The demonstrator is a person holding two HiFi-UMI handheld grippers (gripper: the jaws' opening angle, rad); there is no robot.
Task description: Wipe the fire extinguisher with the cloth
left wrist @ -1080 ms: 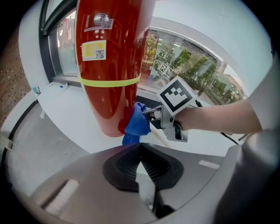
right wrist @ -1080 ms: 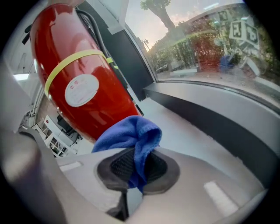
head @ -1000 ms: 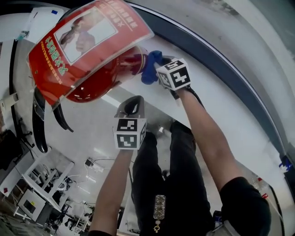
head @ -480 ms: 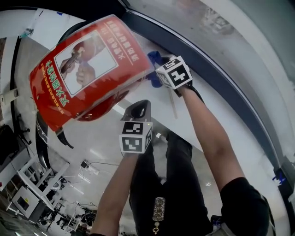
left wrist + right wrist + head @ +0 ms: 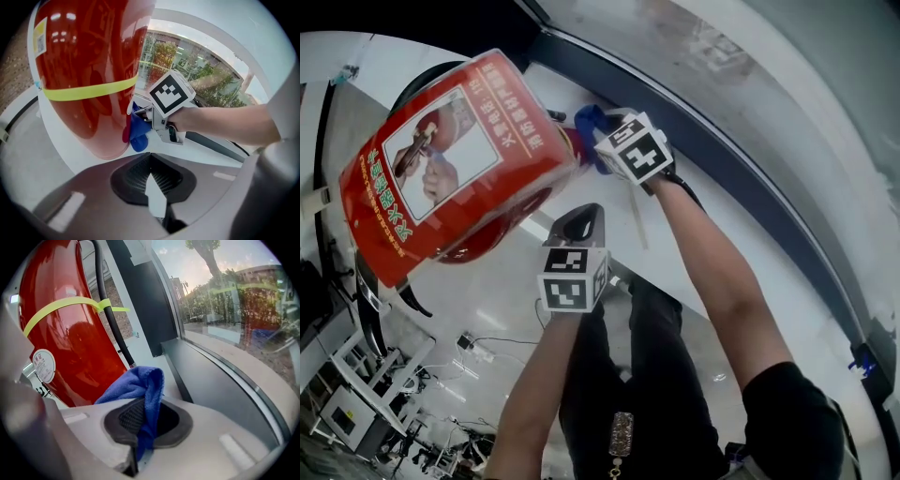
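The red fire extinguisher stands at the upper left of the head view, and a red placard with a picture covers its top. Its glossy body carries a yellow band. My right gripper is shut on the blue cloth, which lies against the extinguisher's side. From the left gripper view the cloth touches the red body. The cloth bunches out of the right gripper. My left gripper is shut and stays just below the extinguisher, apart from it.
A black hose runs down the extinguisher under the yellow band. A dark window frame and glass wall curve along the right. White floor lies below, with desks and cables at the lower left. The person's dark trousers are underneath.
The right gripper has rolled and slid the cloth leftward along the extinguisher's side. The extinguisher sits lower and further left in the head view. The left gripper has shifted a little.
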